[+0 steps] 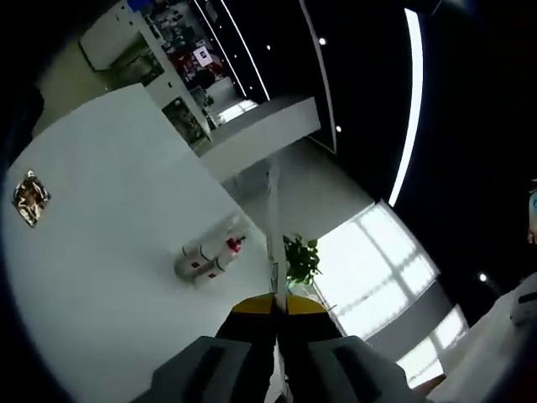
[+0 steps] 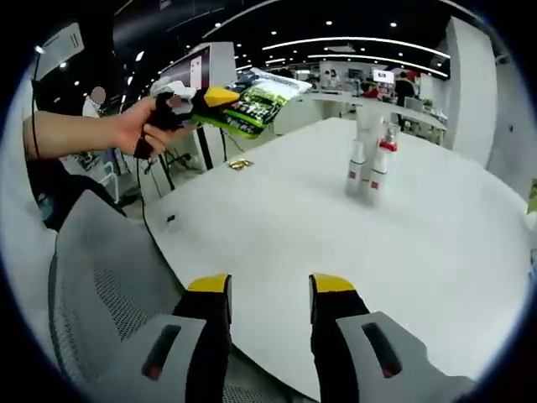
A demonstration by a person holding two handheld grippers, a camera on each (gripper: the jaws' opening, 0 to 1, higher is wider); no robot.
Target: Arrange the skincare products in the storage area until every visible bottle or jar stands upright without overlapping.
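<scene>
— What does the left gripper view show?

— The left tongs rise from the bottom with their two yellow-tipped jaws pressed together on the thin edge of a flat packet, which runs away from the camera as a narrow strip. Beyond them lies the white desk. On it stand two white bottles, close together, one with a red cap. One small gold-patterned sachet lies flat on the desk, well apart from the bottles. One green potted plant shows past the desk's edge, by the bright window.

— And the right gripper view?

— The right tongs stand with their two jaws apart, nothing between them, hovering over the near edge of the desk. The same two bottles stand upright, side by side and touching or nearly so, toward the far side of the desk. The sachet lies near the far left edge. At upper left a person's hand holds the left tongs, which are clamped on one green packet held in the air above the desk's edge. One grey mesh chair sits just beside the desk at lower left.
</scene>
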